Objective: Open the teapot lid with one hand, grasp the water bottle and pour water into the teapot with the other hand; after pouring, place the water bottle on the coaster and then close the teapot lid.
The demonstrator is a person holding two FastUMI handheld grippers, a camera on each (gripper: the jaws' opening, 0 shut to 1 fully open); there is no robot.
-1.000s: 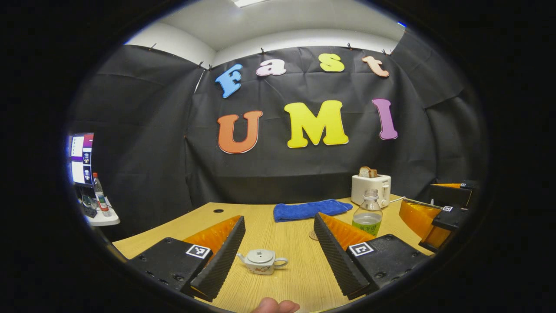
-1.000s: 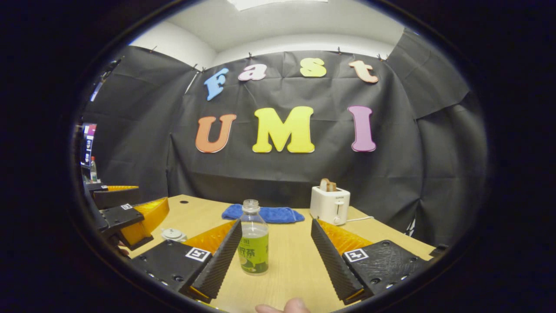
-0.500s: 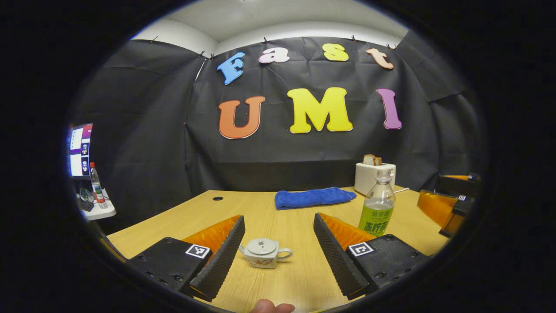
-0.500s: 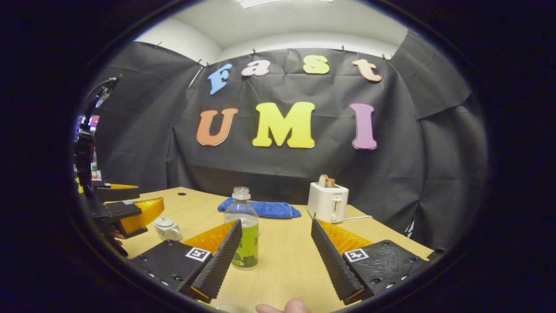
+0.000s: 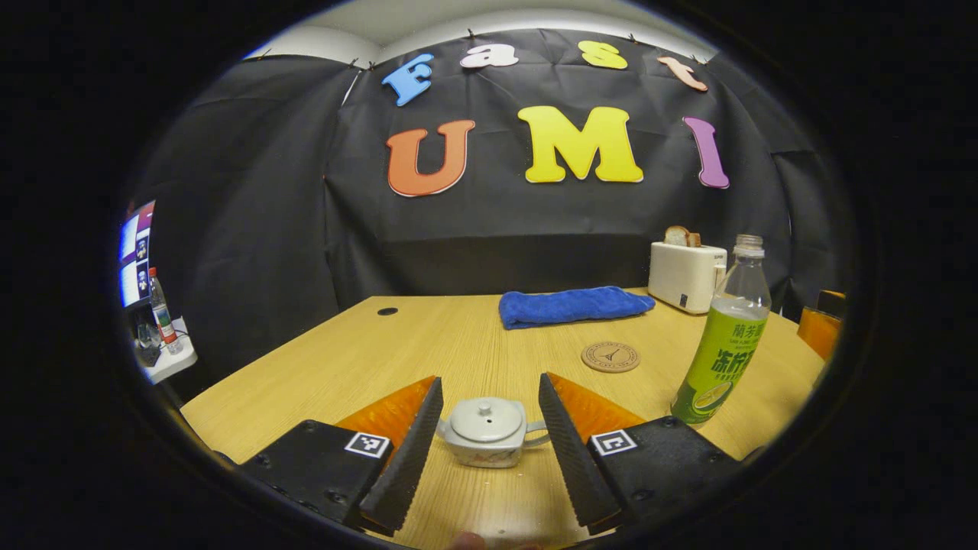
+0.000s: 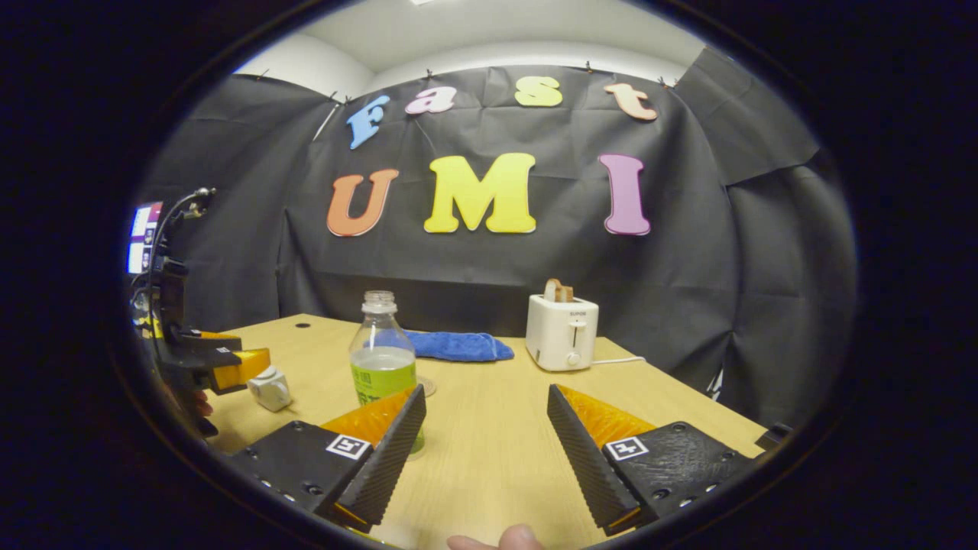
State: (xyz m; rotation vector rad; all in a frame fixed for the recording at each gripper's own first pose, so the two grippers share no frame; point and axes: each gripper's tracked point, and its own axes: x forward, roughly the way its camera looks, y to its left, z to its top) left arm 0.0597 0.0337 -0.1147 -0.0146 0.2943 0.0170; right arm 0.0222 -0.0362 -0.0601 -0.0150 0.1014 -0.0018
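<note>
On the wooden worktop (image 5: 367, 344), between the fingers of the left claw (image 5: 487, 428), sits the small teapot (image 5: 489, 434), lid (image 5: 487, 415) on, spout and handle close to either finger but no clear contact yet. Spread about teapot-wide, gripping nothing. Off to the right, upright and uncapped, stands the water bottle (image 5: 727, 336), part full, with the round coaster (image 5: 610, 357) bare between it and the blue towel (image 5: 573, 305). From the right gripper view: right claw (image 6: 484, 435) wide apart, holding nothing, bottle (image 6: 383, 355) just ahead of its left finger and off centre. Looks like the reach-in for the lid. To do it well: lift a touch and aim for the little knob on top rather than the pot's body, close gently and squarely, then raise straight up so the pot stays put. Meanwhile, slide the right claw over to centre the bottle between its fingers, and grip low on the label where the wall seems firmer.
</note>
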